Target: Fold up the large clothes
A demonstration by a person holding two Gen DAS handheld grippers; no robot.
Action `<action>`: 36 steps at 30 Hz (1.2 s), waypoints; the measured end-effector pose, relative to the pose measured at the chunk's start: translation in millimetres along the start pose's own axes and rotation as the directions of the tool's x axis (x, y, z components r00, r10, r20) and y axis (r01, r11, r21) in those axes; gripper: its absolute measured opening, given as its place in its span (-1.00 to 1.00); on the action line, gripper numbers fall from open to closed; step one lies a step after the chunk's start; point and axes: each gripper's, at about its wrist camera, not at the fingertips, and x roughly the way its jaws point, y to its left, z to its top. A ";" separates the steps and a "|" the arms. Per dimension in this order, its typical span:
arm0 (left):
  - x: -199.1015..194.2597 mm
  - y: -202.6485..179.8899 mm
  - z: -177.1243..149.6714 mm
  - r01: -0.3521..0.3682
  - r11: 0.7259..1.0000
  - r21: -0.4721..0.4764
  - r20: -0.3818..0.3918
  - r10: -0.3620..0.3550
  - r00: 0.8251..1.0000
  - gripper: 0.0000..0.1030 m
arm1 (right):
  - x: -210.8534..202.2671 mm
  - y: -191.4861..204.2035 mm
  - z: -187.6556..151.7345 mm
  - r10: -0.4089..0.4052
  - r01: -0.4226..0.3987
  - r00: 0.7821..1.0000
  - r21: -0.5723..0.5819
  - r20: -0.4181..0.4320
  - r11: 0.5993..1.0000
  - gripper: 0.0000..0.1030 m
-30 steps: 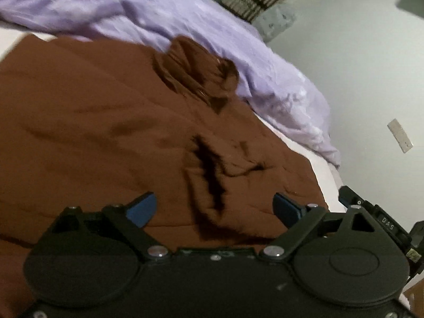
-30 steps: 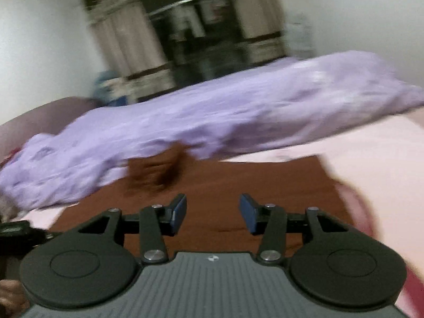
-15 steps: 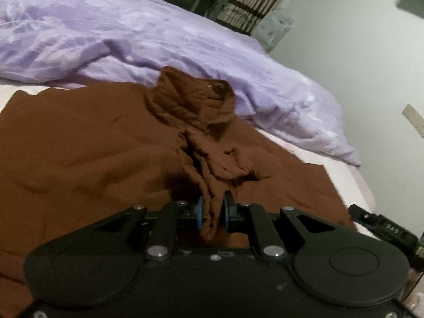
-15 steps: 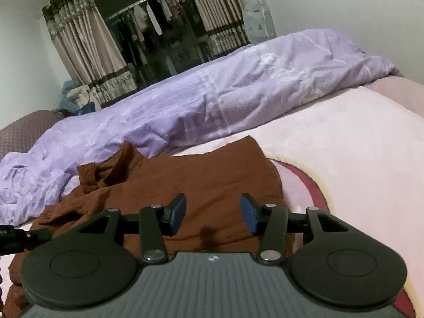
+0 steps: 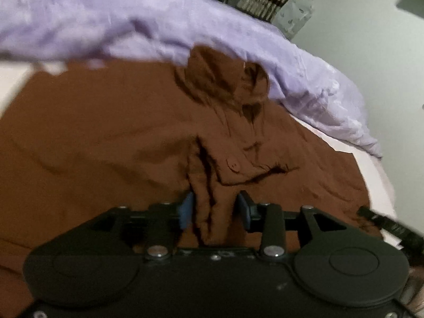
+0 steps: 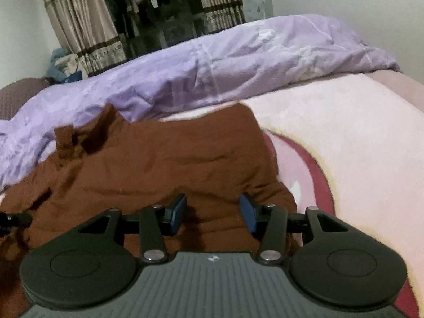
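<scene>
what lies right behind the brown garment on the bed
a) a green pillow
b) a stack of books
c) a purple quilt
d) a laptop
c: in the right wrist view a crumpled purple quilt stretches across the bed just beyond the far edge of the brown garment, and the left wrist view shows the same.

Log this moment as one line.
stage: folding | left gripper: open over shirt fold | right gripper: open above shirt | bed
</scene>
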 end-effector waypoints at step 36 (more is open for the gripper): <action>-69.4 -33.4 -57.1 -0.243 0.929 0.278 0.105 0.222 0.969 0.09 | -49.8 62.2 -28.8 0.113 -0.115 0.993 -0.142 -0.021 0.983 -0.08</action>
